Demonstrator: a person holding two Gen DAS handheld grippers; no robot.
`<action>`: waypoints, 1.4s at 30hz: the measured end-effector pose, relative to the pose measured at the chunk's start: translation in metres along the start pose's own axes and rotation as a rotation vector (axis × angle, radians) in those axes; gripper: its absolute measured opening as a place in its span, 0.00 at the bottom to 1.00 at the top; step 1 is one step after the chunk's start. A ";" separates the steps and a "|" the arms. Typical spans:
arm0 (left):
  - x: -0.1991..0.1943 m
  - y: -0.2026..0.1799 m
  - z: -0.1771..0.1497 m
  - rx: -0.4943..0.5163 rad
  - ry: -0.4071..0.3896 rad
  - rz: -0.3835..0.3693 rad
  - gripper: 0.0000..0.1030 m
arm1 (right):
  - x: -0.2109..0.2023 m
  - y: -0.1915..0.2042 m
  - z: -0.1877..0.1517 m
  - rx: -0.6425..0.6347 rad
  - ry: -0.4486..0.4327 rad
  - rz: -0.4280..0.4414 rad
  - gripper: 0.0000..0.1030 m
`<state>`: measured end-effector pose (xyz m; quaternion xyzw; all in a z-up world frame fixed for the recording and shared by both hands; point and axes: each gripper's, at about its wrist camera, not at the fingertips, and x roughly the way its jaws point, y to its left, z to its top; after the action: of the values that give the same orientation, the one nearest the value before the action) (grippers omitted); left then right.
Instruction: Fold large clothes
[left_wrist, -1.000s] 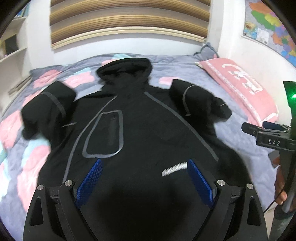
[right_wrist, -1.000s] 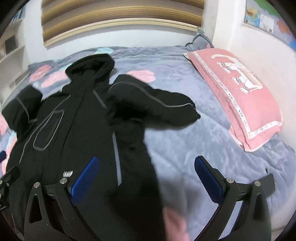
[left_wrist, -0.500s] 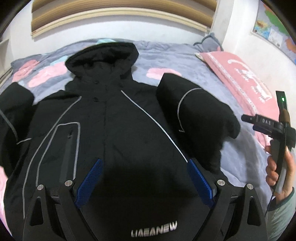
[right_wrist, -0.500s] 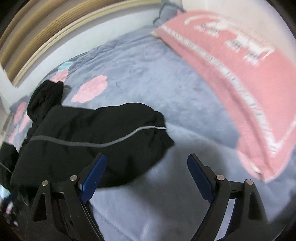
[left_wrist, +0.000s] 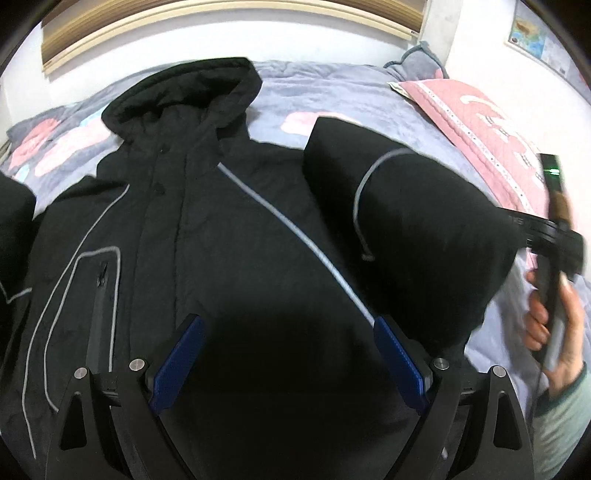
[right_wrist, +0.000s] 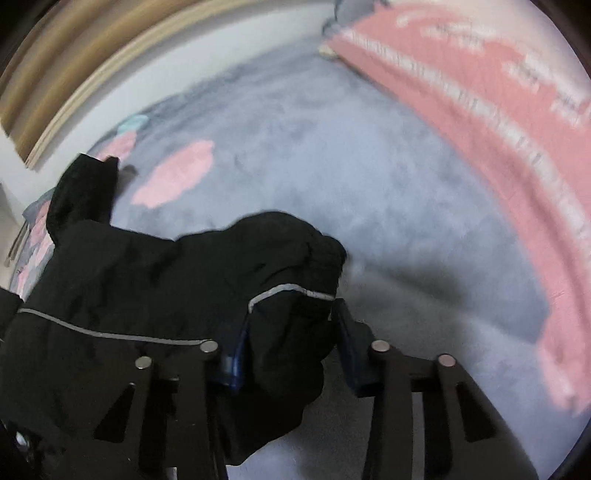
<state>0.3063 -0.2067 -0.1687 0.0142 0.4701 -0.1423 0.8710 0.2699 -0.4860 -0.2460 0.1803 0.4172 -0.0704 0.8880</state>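
A black hooded jacket (left_wrist: 236, 229) with grey piping lies front-up on the bed, its hood (left_wrist: 184, 96) toward the wall. My left gripper (left_wrist: 288, 354) hovers open over the jacket's lower front, with nothing between its blue pads. The jacket's right sleeve (left_wrist: 417, 229) lies folded across the chest side. In the right wrist view the cuff end of that sleeve (right_wrist: 288, 258) sits between the fingers of my right gripper (right_wrist: 290, 343). Its jaws are closing and the cloth fills the gap between the pads. A person's hand (left_wrist: 557, 325) holds that gripper at the right edge.
The bed carries a grey-blue quilt (right_wrist: 369, 184) with pink flower patches. A pink pillow (left_wrist: 480, 122) lies along the right side by the wall. The jacket's other sleeve (left_wrist: 14, 221) shows at the left edge. A map poster (left_wrist: 532, 33) hangs top right.
Both grippers moved forward and down toward the jacket. The right one swung from over the jacket's side to the sleeve cuff and its jaws narrowed from wide apart onto the cloth.
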 end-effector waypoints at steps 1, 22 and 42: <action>0.002 -0.002 0.004 0.002 0.000 -0.007 0.90 | -0.012 0.000 0.001 -0.019 -0.032 -0.029 0.41; 0.086 -0.084 0.019 0.090 0.074 0.029 0.92 | -0.072 -0.174 0.009 0.017 -0.131 -0.647 0.43; -0.076 0.077 -0.008 -0.038 -0.138 -0.017 0.90 | -0.144 0.135 -0.003 -0.115 -0.095 0.172 0.43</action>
<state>0.2800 -0.1135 -0.1188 -0.0162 0.4118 -0.1415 0.9001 0.2125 -0.3638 -0.1026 0.1606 0.3610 0.0220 0.9184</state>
